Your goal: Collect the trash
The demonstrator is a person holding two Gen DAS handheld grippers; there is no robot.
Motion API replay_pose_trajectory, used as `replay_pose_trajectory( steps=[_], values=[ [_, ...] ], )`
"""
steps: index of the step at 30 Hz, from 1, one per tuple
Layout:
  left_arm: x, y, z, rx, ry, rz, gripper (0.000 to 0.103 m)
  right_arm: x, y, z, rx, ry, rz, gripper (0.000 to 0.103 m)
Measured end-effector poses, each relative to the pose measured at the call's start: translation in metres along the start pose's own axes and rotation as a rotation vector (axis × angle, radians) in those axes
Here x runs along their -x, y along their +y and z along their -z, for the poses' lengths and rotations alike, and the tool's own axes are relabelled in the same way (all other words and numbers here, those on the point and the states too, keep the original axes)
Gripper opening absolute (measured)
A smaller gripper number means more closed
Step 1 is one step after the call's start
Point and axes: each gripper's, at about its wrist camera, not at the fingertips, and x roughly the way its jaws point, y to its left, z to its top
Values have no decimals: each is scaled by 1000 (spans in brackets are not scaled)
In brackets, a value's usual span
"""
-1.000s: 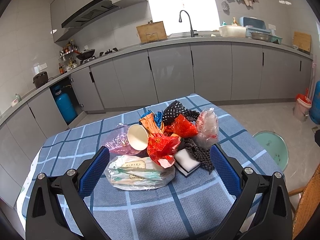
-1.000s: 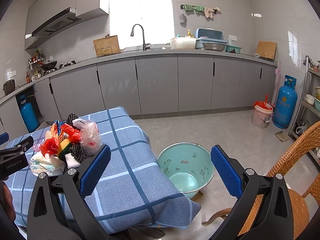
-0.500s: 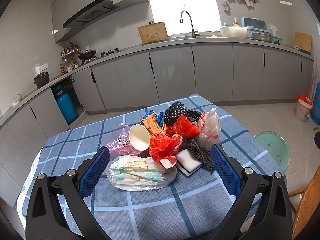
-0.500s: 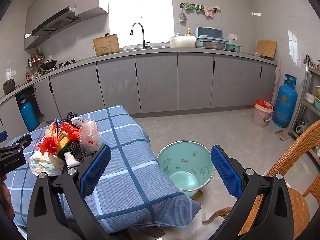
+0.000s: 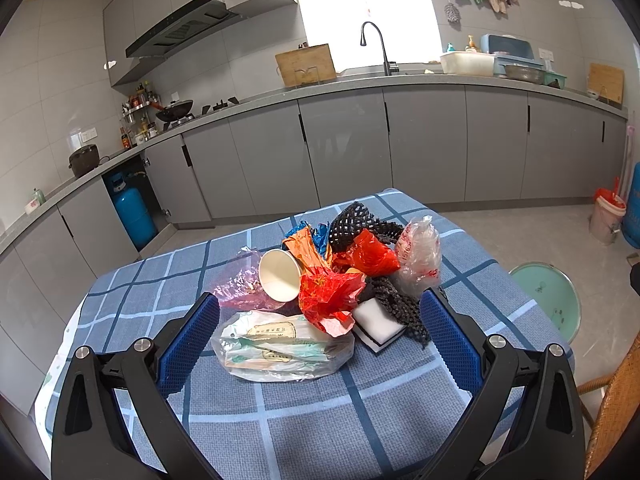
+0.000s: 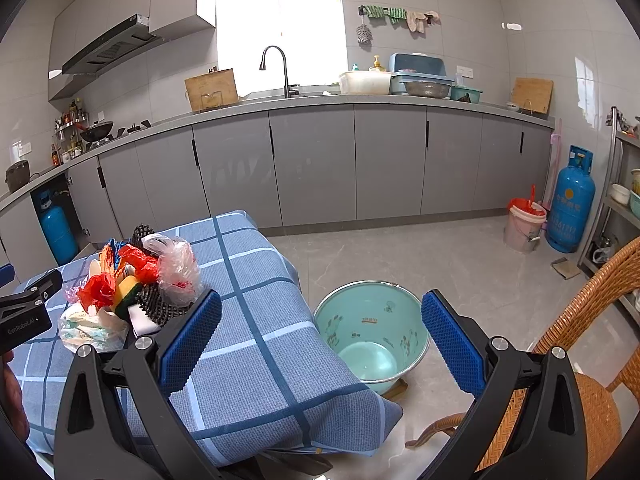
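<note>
While both jaws gape, the left gripper (image 5: 320,330) frames crinkled plastic trash (image 5: 328,276) on checked cloth. Far right, the right gripper (image 6: 322,330) faces a round enamel basin (image 6: 370,330).

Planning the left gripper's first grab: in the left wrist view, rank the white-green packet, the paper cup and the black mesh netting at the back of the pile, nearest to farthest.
From the left gripper, open:
1. White-green packet, front of the pile, lying between the fingers.
2. Paper cup, behind it on the left, on its side.
3. Black mesh netting, at the back.
</note>
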Motion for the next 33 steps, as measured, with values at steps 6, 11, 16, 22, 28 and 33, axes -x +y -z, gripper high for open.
replay_pose_trajectory(
  steps=[6,11,16,22,28,33],
  values=[
    [0,0,0,0,0,-1,99,0,0,0,0,1,-1,98],
    [0,0,0,-1,0,0,99,0,0,0,1,2,1,98],
    [0,1,0,-1,-4,-5,99,-1,0,2,0,2,1,98],
    [-1,2,0,-2,-3,-6,99,-2,-1,3,-1,8,-1,98],
    [-1,2,0,-1,-1,-7,99,-6,-1,5,-4,16,0,98],
    [-9,10,2,-1,15,-36,99,-18,4,7,2,49,-9,98]
  ],
)
